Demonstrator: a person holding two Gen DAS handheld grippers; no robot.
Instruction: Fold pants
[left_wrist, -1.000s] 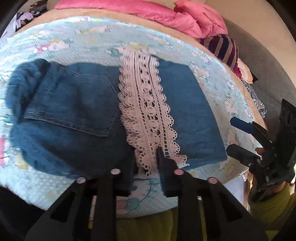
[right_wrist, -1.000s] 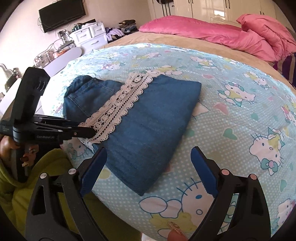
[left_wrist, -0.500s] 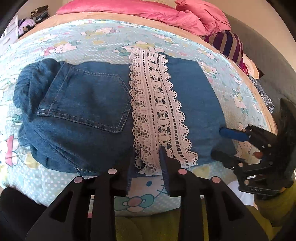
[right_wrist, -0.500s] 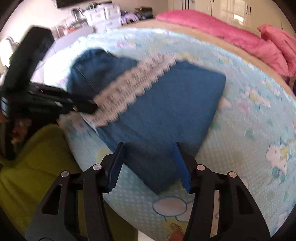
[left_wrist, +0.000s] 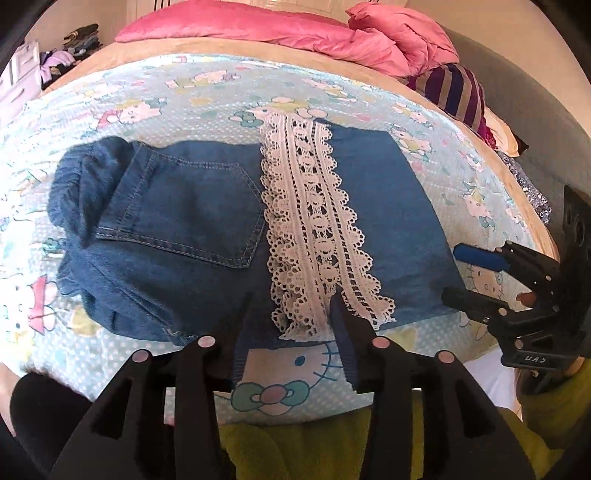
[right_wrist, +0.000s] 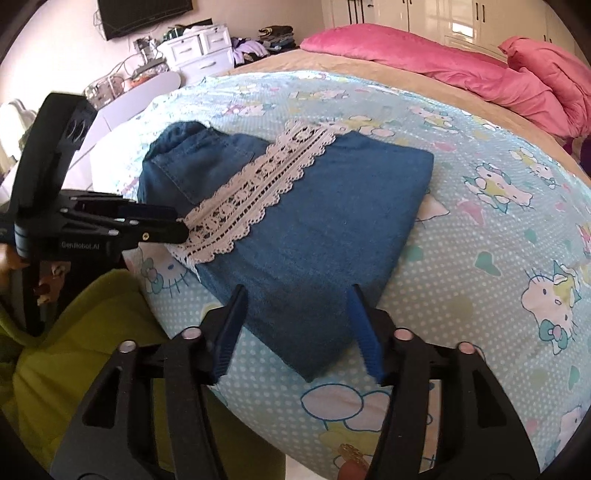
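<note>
Denim pants (left_wrist: 207, 236), already doubled into a compact bundle, lying near the front edge of the bed (left_wrist: 110, 99), on the cartoon-cat sheet (right_wrist: 517, 229). Soft but thick, probably weighty for cloth; likely to hold a crease without slipping, best taken at the near hem corners, through all layers. Dark blue, back pocket (left_wrist: 192, 214) up, white lace band (left_wrist: 314, 229) running across the middle toward the front edge. Left tongs (left_wrist: 291, 325) just been opening, now parted, straddling the lace end, not pinching it. Right tongs (right_wrist: 299, 321) also parted after a quick widening, astride the bundle's near corner, pads clear of the fabric. Pink quilt (right_wrist: 443, 59) well back at the far edge.
</note>
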